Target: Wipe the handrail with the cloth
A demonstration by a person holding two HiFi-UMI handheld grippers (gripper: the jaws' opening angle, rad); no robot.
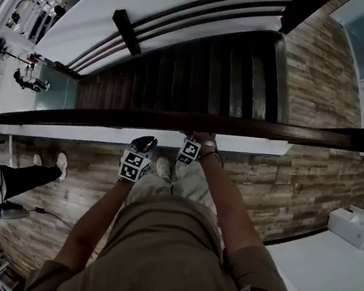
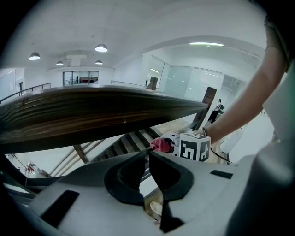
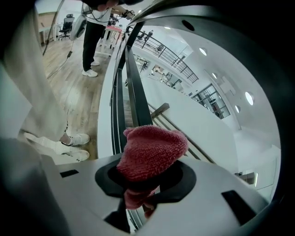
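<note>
**Head view:** handrail (image 1: 172, 119) is dark wood, with its long axis running left–right across the frame. The stairs (image 1: 197, 71) drop away on the far side. Both forearms reach forward from the body. The left gripper (image 1: 145, 143) sits just short of the rail's near edge. The right gripper (image 1: 194, 138) is just right of it, nose at the rail.

**Left gripper view:** the rail spans the upper frame, near end at left and tapering toward the far right. The jaws are pressed together with nothing between them, and their tips are below the rail and clear of it. The right gripper's marker cube (image 2: 194, 146) is just beyond to the right, with the red cloth (image 2: 161, 144) at its front. A bare forearm (image 2: 249, 101) comes in from the right.

**Right gripper view:** the rail runs lengthwise away from the jaws toward the far upper left. The cloth is a bunched wad clamped between the jaws, with its free end bulging forward over the rail's near part. I can't tell whether cloth and rail are touching. The wood floor (image 3: 78, 92) is on the left, with white shoes (image 3: 76, 146) near the rail base.
</note>
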